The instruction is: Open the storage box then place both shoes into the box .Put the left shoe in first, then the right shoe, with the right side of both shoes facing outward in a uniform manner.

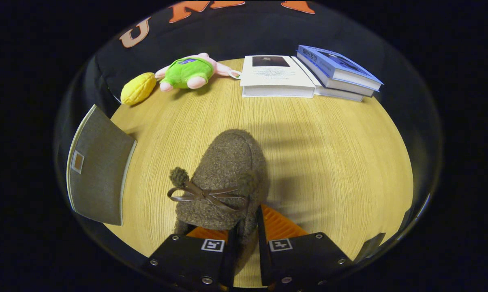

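Note:
A brown fuzzy shoe (227,178) with a thin bow and a pompom hangs above the wooden table (329,154), toe pointing away from me. My gripper (248,231) is shut on the shoe's heel rim, which is pinched between both fingers. The grey storage box (98,170) stands to the left of the shoe, with a grey panel with a small tag tilted up toward me. I cannot tell whether the box is open. The shoe casts a shadow on the table to its right.
At the back of the table lie a yellow plush toy (138,88) and a green-and-pink plush toy (189,72). A white book (276,75) and a stack of blue books (337,71) lie at the back right.

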A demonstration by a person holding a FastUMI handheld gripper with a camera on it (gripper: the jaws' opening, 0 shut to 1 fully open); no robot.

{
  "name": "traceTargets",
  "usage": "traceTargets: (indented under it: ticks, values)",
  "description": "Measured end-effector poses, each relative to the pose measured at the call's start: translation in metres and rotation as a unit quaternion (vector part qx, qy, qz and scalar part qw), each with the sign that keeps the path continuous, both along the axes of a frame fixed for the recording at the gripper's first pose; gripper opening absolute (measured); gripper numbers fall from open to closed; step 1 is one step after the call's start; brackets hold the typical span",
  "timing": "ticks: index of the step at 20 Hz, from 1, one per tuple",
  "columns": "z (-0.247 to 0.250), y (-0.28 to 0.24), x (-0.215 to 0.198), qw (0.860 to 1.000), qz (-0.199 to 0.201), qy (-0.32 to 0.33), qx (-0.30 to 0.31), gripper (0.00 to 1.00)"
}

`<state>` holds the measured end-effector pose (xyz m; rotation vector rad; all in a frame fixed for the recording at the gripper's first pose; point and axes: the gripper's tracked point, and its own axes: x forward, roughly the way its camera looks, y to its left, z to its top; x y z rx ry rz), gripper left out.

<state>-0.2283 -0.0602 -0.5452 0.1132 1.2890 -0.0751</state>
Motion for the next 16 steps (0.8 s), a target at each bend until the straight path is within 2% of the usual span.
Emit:
traceTargets:
  ticks: [3,6,11,16]
  values:
    - [0.003,-0.005,0.001,0.999,-0.051,0.009,0.008,0.04]
    - [0.022,0.015,0.004,0.996,-0.08,0.009,0.039,0.03]
    - [0.078,0.062,0.023,0.997,-0.052,-0.005,0.051,0.03]
    - [0.129,0.13,0.05,0.996,-0.031,-0.03,0.084,0.03]
